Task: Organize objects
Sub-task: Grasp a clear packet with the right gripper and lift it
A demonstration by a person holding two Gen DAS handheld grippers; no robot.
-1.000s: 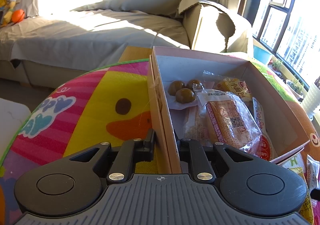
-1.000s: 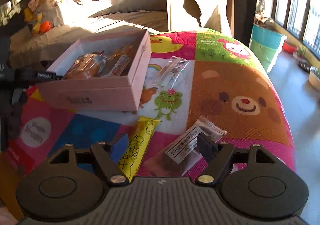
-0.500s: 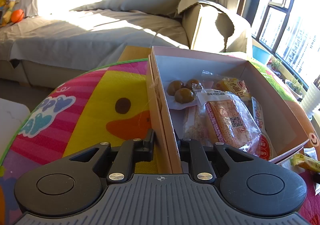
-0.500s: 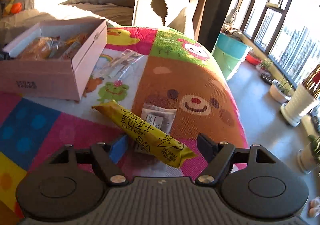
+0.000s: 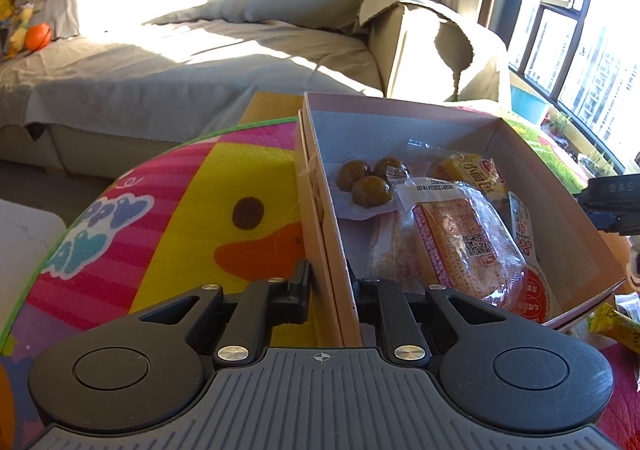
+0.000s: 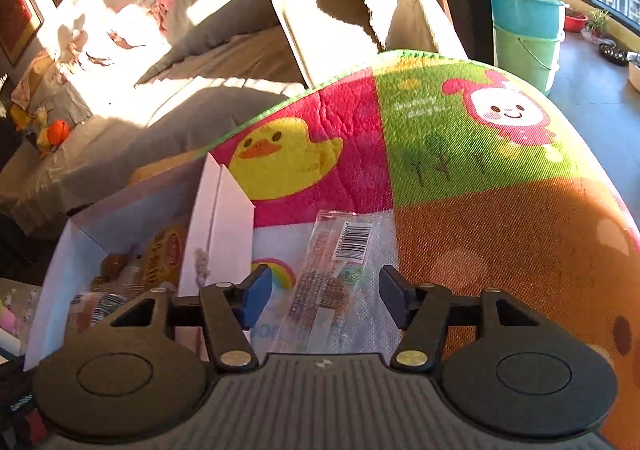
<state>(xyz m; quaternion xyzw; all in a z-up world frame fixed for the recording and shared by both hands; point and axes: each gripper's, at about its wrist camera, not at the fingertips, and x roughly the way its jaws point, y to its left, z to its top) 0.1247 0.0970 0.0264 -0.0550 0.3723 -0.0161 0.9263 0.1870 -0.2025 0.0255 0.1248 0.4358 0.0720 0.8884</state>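
While the left hand-held gripper [image 5: 329, 292] at the bottom centre of its view stays nowhere but on the pink cardboard box [image 5: 400, 106], its two black fingers sit narrow, one outside and one inside the box's near side wall, pinching that wall. Inside the box, from the middle towards the right of the frame, lie three brown round sweets [image 5: 366, 182] in clear wrap, a large bagged bread [image 5: 464, 242] with a red-printed label, and a yellow snack packet [image 5: 472, 174] behind it. At the lower right edge, outside the box, the end of a yellow snack bar [image 5: 618, 326] shows on the colourful cartoon-printed cloth [image 5: 168, 210] covering the table.

From the right wrist view, the right hand-held gripper [image 6: 320, 296] stands at bottom centre with its blue-padded jaws closing, a gap open on either side of a clear-wrapped snack [image 6: 332, 274] that lies flat on the cloth between them; the pads do not press it. Its barcode end points to the upper middle of the frame. Just left of it stands the box's corner [image 6: 218, 218], with packets visible inside at lower left. A teal bucket stacked on a green one [image 6: 524, 30] sits at upper right.
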